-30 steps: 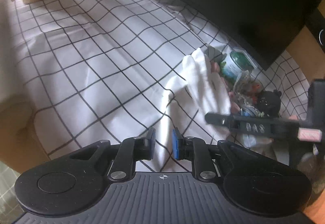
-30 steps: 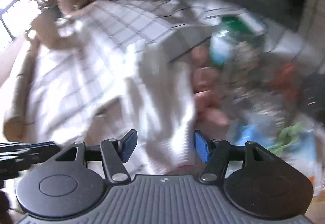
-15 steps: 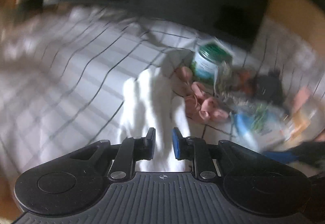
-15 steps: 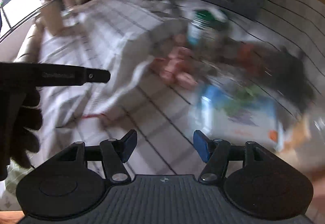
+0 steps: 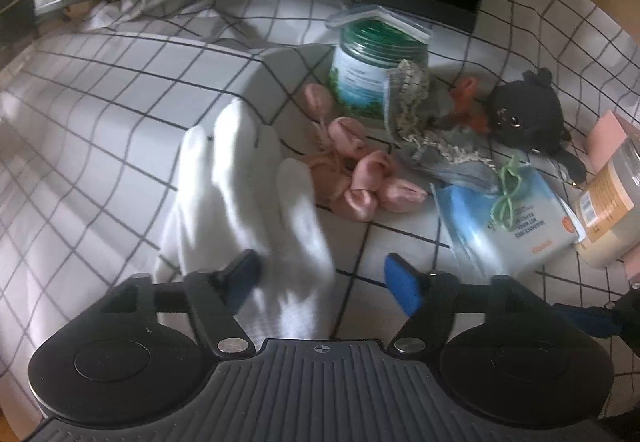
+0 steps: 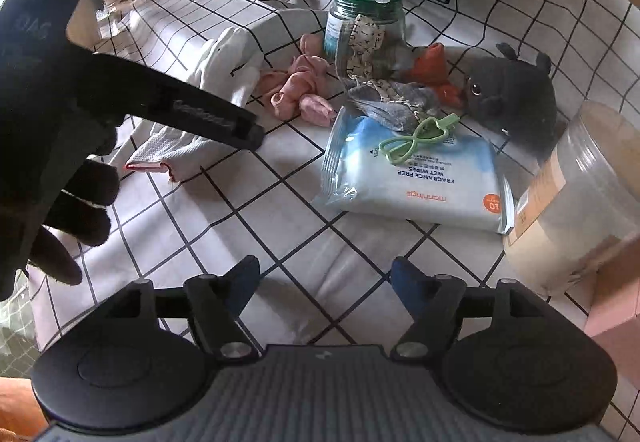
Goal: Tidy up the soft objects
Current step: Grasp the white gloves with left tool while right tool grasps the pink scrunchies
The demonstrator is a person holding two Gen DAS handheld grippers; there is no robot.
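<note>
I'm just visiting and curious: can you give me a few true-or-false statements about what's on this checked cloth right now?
1. The green clip lies on the wipes pack. True.
2. The left gripper is clamped on the white sock. False: its jaws have just opened, and the sock lies loose between them.
3. The black plush stands on the jar. False: it lies on the cloth, beside the jar.
4. The right gripper holds nothing. True.

Black tool (image 5: 324, 282) bodies, blue finger pads (image 5: 402, 288), silver screws; black glove (image 6: 60, 217).
</note>
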